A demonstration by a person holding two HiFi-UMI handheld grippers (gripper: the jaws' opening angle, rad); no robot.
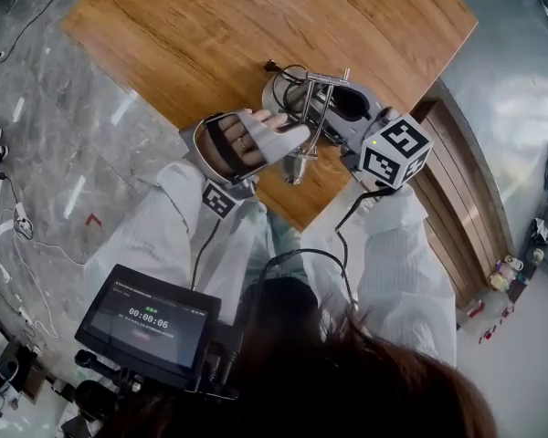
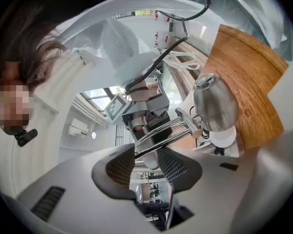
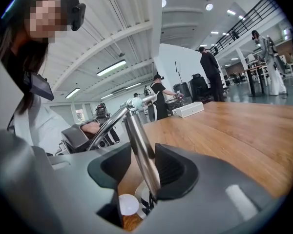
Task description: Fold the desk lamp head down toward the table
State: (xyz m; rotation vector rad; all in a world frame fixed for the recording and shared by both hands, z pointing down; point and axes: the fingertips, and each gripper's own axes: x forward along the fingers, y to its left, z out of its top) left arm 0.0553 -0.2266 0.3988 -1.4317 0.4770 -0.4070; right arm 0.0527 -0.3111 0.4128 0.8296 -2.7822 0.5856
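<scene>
A chrome desk lamp stands near the wooden table's (image 1: 210,35) near edge. Its base (image 1: 281,88) carries an upright post (image 3: 141,150) that meets twin arm rods (image 2: 171,130) at a top joint (image 3: 134,103). The silver lamp head (image 1: 297,164) (image 2: 215,104) hangs at the rods' outer end, pointing down over the table edge. My left gripper (image 1: 297,140) (image 2: 146,157) has the rods crossing its fingertips, with a gap showing between the pads. The post passes between the jaws of my right gripper (image 1: 321,109) (image 3: 139,172), leaning on one pad, with a gap to the other.
A small monitor (image 1: 151,322) hangs on the rig below the person's arms. A white box (image 3: 188,109) lies far back on the table. People (image 3: 210,77) stand in the hall beyond. Cables lie on the grey floor (image 1: 36,153) to the left.
</scene>
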